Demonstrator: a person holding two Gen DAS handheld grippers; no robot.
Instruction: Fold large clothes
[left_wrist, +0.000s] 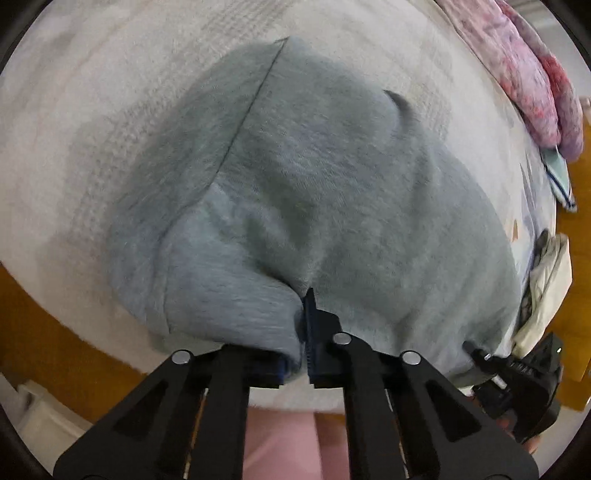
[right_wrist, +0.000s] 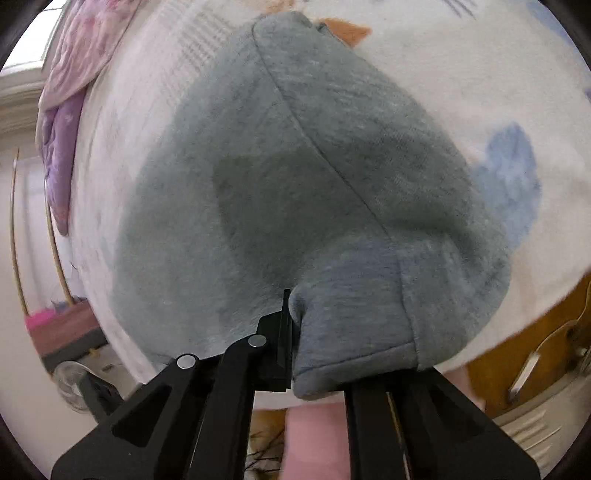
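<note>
A large grey fleece garment (left_wrist: 295, 177) lies spread on a white bed cover (left_wrist: 92, 92). My left gripper (left_wrist: 301, 332) is shut on the garment's near hem, with grey cloth bunched over its left finger. In the right wrist view the same garment (right_wrist: 295, 177) fills the middle, a seam running down it. My right gripper (right_wrist: 291, 332) is shut on a near corner of the hem, and the cloth drapes over its right finger. In the left wrist view the right gripper (left_wrist: 480, 356) shows at the lower right, at the garment's edge.
A pink and purple quilt (left_wrist: 532, 74) lies bunched at the bed's far edge, also the quilt (right_wrist: 70, 74) at upper left in the right view. A cream cloth (left_wrist: 543, 288) hangs at the bed's right side. Wooden floor (left_wrist: 33, 332) and pink-clad legs (left_wrist: 280, 435) are below.
</note>
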